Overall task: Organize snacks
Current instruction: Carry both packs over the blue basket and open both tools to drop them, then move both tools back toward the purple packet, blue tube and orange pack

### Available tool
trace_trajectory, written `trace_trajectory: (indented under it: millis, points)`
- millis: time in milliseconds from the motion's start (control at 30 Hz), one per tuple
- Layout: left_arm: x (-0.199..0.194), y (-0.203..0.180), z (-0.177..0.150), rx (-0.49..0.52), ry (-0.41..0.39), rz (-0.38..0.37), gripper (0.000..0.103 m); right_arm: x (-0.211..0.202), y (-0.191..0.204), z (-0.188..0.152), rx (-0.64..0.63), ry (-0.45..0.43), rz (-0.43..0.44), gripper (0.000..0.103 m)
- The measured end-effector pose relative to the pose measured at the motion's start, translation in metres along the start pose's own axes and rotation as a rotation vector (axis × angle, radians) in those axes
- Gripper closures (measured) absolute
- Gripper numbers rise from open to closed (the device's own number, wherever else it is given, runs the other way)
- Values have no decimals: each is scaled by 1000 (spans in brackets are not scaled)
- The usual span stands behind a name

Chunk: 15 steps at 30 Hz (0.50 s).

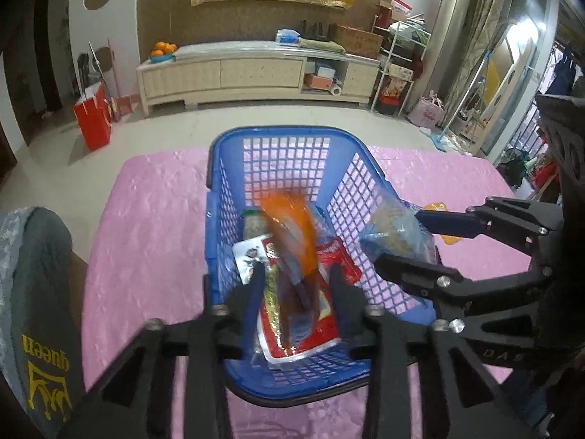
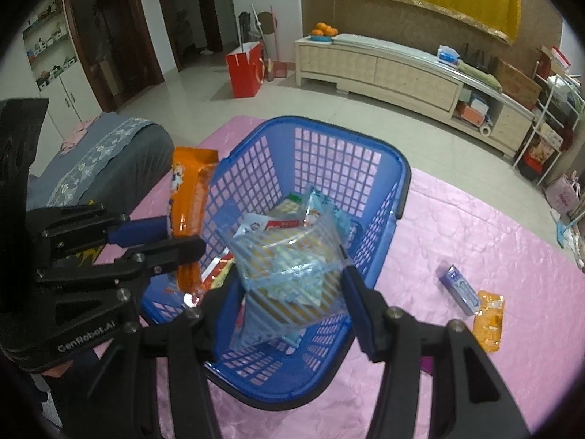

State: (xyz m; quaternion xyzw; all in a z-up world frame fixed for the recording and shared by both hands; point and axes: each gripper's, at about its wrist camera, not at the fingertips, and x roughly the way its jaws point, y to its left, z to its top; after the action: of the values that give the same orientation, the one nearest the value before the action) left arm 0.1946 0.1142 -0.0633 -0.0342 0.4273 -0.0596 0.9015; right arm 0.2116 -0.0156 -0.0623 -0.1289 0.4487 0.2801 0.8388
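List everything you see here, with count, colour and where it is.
basket: one, blue, on the pink cloth
pink cloth: one, covers the table
orange packet: one, between the left gripper's fingers, over the basket
clear striped bag: one, bluish, in the right gripper, over the basket
red packet: one, inside the basket
blue-white packet: one, on the cloth right of the basket
small orange packet: one, beside it
red bag: one, on the floor
oranges: several, on the cabinet
left gripper: black, open
right gripper: black, shut on the bag

Oranges (image 1: 163, 48) top the cabinet (image 1: 256, 73); red bag (image 1: 93, 117) stands nearby.
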Motion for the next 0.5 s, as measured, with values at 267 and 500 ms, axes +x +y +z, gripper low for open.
trace_trajectory:
  millis: [267,500]
  points:
    - [-15,11,-3,-26,-23,17,39,-11,-1,1,-32,-22,-57,24]
    - [-36,-6,-4,9,-56,20,32,-41,-8,-5,-2,-99,-33,17]
